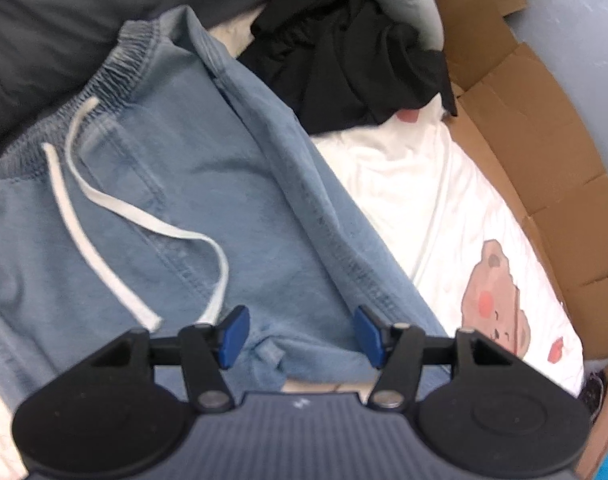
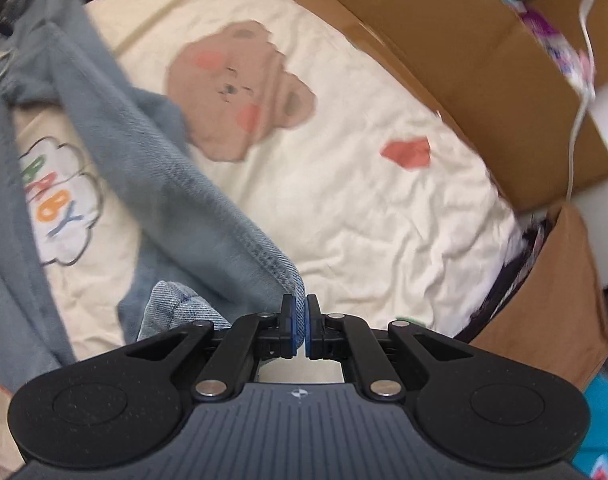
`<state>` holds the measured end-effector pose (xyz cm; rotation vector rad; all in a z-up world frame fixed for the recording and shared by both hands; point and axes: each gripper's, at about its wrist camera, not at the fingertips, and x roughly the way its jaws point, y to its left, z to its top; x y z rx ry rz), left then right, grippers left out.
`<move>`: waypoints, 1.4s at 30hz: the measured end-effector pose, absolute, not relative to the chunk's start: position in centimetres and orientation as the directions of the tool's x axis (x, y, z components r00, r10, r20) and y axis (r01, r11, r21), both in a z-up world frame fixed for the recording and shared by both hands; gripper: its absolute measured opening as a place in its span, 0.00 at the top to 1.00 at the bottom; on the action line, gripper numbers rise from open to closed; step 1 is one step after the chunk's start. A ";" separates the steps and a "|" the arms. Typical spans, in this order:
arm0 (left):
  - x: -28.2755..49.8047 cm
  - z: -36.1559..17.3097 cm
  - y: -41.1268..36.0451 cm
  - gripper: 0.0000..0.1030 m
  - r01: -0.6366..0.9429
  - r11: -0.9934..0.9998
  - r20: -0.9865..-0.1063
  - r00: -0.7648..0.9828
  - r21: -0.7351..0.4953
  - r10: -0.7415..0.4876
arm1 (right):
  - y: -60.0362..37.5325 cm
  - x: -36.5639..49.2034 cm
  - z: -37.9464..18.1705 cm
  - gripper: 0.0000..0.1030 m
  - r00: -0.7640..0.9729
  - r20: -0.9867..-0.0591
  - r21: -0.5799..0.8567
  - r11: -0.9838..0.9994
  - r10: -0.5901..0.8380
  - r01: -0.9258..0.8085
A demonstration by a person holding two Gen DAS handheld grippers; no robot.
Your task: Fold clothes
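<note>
Blue pads of the right gripper [image 2: 300,326] were pressed together w/ a hemmed corner of the denim trousers [image 2: 172,184] pinched between them. From that grip the leg ran as a long band toward the far left of the right wrist view, lifted off the sheet and twisted partway, stitched hem edge facing right. A second hem end [image 2: 176,300] sat just left of the jaws.

Left gripper [image 1: 300,334] had its jaws apart over the trousers [image 1: 176,184], nothing clamped; whether the pads touched the cloth couldn't be told. In that view the trousers lay flat, long axis diagonal: elastic waistband [image 1: 104,76] at far left, legs running toward near right. White drawstring [image 1: 104,208] trailed loose from the waistband toward the left pad. A side seam ran down to the right pad.

Underneath lay a cream sheet [image 2: 364,216] w/ a bear print [image 2: 240,88] and a "BABY" cloud [image 2: 60,200]. Black garment [image 1: 352,52] lay bunched at the far side; cardboard [image 1: 544,152] lined the right edge.
</note>
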<state>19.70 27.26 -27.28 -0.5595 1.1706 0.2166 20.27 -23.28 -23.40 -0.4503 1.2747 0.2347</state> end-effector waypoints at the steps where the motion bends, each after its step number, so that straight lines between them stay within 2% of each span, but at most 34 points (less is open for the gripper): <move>1: 20.2 -27.7 26.9 0.41 -0.447 0.842 -0.915 0.385 -0.303 -0.125 | -23.9 20.5 -23.8 0.98 0.282 -0.957 -0.179 0.900 -0.066 -0.397; 8: 23.2 -29.5 25.1 0.40 -0.421 0.850 -0.907 0.397 -0.316 -0.141 | -27.2 22.3 -27.6 0.98 0.301 -0.953 -0.057 0.949 0.042 -0.310; 17: 24.7 -29.9 27.3 0.40 -0.443 0.803 -0.857 0.491 -0.399 -0.155 | -29.0 22.0 -31.2 0.98 0.397 -0.912 -0.016 0.958 0.102 -0.285; 24: 26.6 -30.3 27.9 0.40 -0.458 0.757 -0.830 0.523 -0.466 -0.195 | -30.9 20.8 -32.3 0.98 0.445 -0.874 0.111 0.971 0.195 -0.210; 31: 28.9 -30.2 27.2 0.40 -0.448 0.804 -0.871 0.462 -0.391 -0.166 | -32.2 20.5 -31.8 0.96 0.464 -0.850 0.170 0.964 0.248 -0.205; 34: 29.1 -31.1 27.2 0.45 -0.469 0.793 -0.879 0.447 -0.387 -0.165 | -32.5 20.7 -31.7 0.92 0.461 -0.848 0.178 0.960 0.260 -0.215; 37: 29.3 -31.9 27.3 0.51 -0.489 0.772 -0.880 0.438 -0.407 -0.186 | -32.8 20.8 -31.8 0.79 0.458 -0.850 0.184 0.961 0.260 -0.204; 39: 29.4 -32.5 27.4 0.61 -0.508 0.757 -0.885 0.422 -0.410 -0.197 | -33.2 20.8 -32.1 0.64 0.446 -0.858 0.192 0.964 0.257 -0.185; 40: 29.5 -32.7 27.4 0.67 -0.509 0.755 -0.884 0.423 -0.414 -0.199 | -33.4 20.9 -32.3 0.62 0.426 -0.868 0.196 0.964 0.257 -0.181; 42: 29.6 -33.0 27.3 0.71 -0.501 0.755 -0.879 0.429 -0.422 -0.206 | -33.7 21.0 -33.1 0.62 0.382 -0.890 0.201 0.966 0.250 -0.162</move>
